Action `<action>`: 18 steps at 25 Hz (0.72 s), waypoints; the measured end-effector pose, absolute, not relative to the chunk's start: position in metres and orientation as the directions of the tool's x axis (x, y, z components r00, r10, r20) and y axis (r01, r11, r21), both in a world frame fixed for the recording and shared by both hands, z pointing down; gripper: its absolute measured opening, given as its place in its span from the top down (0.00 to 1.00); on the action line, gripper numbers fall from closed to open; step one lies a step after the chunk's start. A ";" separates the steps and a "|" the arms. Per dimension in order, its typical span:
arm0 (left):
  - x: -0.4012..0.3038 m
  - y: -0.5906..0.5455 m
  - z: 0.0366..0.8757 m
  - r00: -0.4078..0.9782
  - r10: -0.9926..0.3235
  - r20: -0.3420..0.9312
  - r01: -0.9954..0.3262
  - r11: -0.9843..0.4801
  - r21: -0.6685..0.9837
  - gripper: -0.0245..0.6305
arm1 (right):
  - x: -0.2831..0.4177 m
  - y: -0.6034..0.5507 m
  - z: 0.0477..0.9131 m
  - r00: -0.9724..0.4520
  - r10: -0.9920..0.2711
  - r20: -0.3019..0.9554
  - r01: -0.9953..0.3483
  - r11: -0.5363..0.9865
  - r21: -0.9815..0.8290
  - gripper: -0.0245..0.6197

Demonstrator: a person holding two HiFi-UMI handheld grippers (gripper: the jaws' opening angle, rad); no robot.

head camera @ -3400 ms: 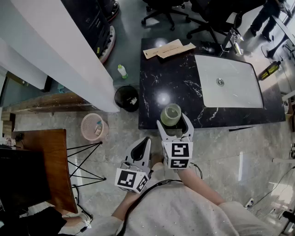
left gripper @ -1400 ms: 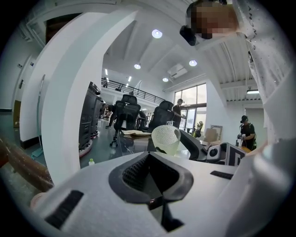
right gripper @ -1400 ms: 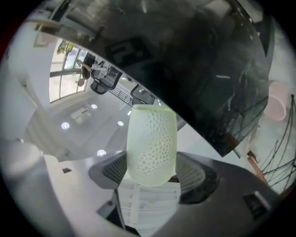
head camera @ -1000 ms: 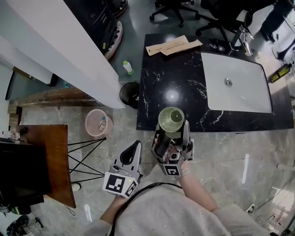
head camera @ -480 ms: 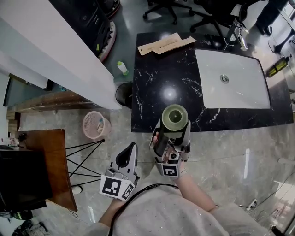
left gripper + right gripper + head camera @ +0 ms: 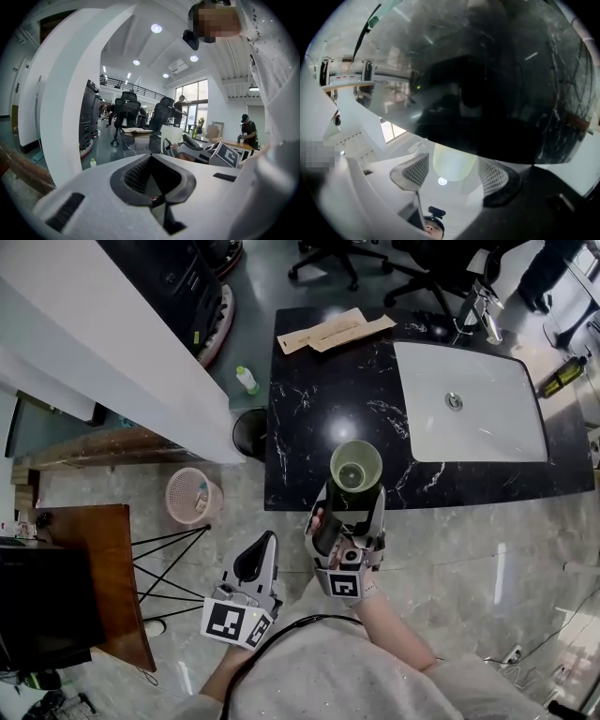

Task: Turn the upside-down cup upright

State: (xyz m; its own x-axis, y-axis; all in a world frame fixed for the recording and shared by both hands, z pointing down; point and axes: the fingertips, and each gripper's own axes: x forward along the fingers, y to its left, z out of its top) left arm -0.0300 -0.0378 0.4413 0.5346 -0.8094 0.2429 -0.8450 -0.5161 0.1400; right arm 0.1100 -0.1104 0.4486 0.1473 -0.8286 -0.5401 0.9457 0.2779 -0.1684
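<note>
A pale green translucent cup (image 6: pixel 355 465) hangs over the near edge of the black marble counter (image 6: pixel 309 418), its open mouth facing up at me. My right gripper (image 6: pixel 354 495) is shut on the cup's sides, rolled over so its marker cube points toward my body. In the right gripper view the cup (image 6: pixel 454 161) sits between the two ribbed pads (image 6: pixel 412 171), and the dark counter fills the upper part of the picture. My left gripper (image 6: pixel 262 545) hangs below and to the left over the floor, jaws together, holding nothing; the left gripper view shows it (image 6: pixel 152 197) shut.
A white sink (image 6: pixel 469 418) with a faucet (image 6: pixel 480 310) is set in the counter's right half; brown paper (image 6: pixel 337 329) lies at its far edge. On the floor to the left stand a black bin (image 6: pixel 248 435), a pink basket (image 6: pixel 190 495) and a wooden table (image 6: pixel 103 568).
The right gripper lifted the cup off the counter edge and rolled it over. The cup's mouth now faces up. The left gripper stayed low at the left.
</note>
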 end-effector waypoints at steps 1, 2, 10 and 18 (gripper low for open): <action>-0.030 -0.038 0.441 0.535 -0.810 0.241 -0.845 -0.517 0.140 0.95 | 0.110 -0.110 0.448 0.146 -0.826 -0.544 0.945 0.279 -0.170 0.45; -0.030 -0.038 0.440 0.535 -0.810 0.239 -0.845 -0.517 0.140 0.95 | 0.110 -0.110 0.448 0.144 -0.824 -0.548 0.945 0.279 -0.171 0.45; -0.024 -0.037 0.436 0.539 -0.816 0.208 -0.842 -0.516 0.157 0.95 | 0.086 -0.093 0.442 -0.104 -0.801 -0.589 0.902 0.173 -0.395 0.45; -0.006 -0.043 0.423 0.564 -0.814 0.140 -0.820 -0.533 0.207 0.95 | 0.059 -0.039 0.421 -0.643 -0.620 -0.450 0.419 0.208 -0.884 0.45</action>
State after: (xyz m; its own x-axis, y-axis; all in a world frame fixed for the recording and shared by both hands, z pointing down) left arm -0.0056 -0.0432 0.4234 0.5642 -0.8137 0.1403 -0.8203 -0.5330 0.2073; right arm 0.0591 -0.0390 0.4207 -0.6425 -0.6202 -0.4500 0.4186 0.2077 -0.8841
